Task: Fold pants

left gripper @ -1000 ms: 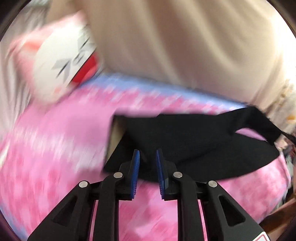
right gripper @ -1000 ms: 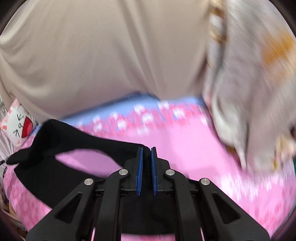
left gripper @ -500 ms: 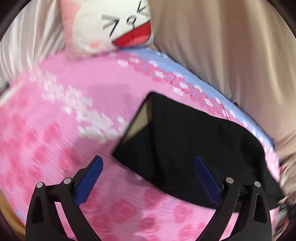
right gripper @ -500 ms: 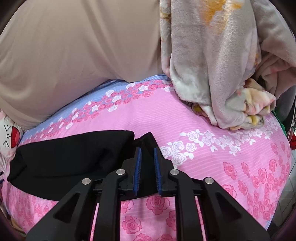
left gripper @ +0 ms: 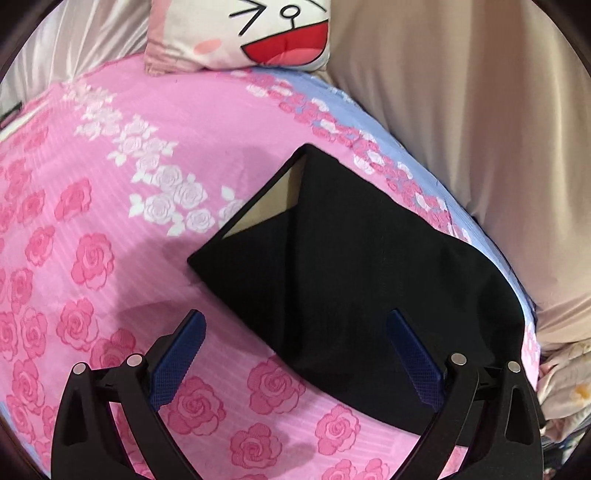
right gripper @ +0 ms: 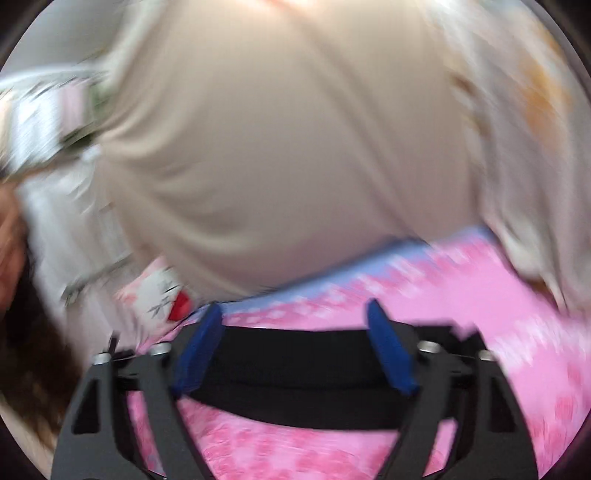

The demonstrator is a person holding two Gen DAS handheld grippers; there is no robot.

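The black pants [left gripper: 369, 273] lie folded flat on the pink rose bedsheet [left gripper: 92, 221], with a tan lining showing at the upper left corner. My left gripper [left gripper: 295, 317] is open and empty above the near edge of the pants. In the blurred right wrist view the pants [right gripper: 295, 362] appear as a flat black band. My right gripper [right gripper: 295, 314] is open and empty just above them.
A cartoon-face pillow [left gripper: 258, 33] rests at the head of the bed. A beige curtain [left gripper: 461, 110] hangs along the far side and fills the right wrist view [right gripper: 295, 147]. A floral blanket [left gripper: 565, 384] sits at the right edge.
Both grippers let go of the pants and opened wide. The pants dropped flat on the bed. The left gripper drew back; the right gripper is swinging upward, blurring its view.
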